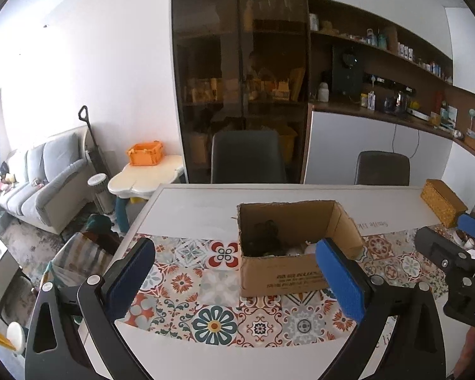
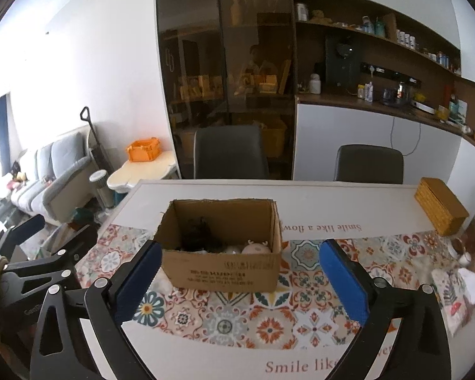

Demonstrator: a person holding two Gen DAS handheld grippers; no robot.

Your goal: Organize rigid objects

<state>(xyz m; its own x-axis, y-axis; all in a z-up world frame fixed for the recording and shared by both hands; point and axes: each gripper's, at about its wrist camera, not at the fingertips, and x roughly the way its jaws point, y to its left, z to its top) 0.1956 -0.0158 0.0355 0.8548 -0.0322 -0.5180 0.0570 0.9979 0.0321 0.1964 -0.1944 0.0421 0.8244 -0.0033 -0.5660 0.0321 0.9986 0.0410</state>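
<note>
Gaping wide and empty, left claw (image 1: 237, 280) and right claw (image 2: 239, 280) face one cardboard box (image 2: 221, 272)

From my remote seat I see a white table (image 2: 237, 190) with a patterned tile mat (image 2: 269, 310) spread across its near half. A woven yellow box (image 2: 440, 205) sits at the table's far right corner. Two dark chairs (image 2: 229, 152) stand pushed in at the far edge. Behind them rises a tall smoked-glass cabinet (image 2: 224, 63), and to its right wooden shelves (image 2: 380, 38) hold bottles and jars. Off to the left I make out a grey sofa (image 1: 50, 183), an upright vacuum (image 1: 91, 139), and an orange crate (image 1: 144, 153) resting on a small cream side table (image 1: 142, 177).
</note>
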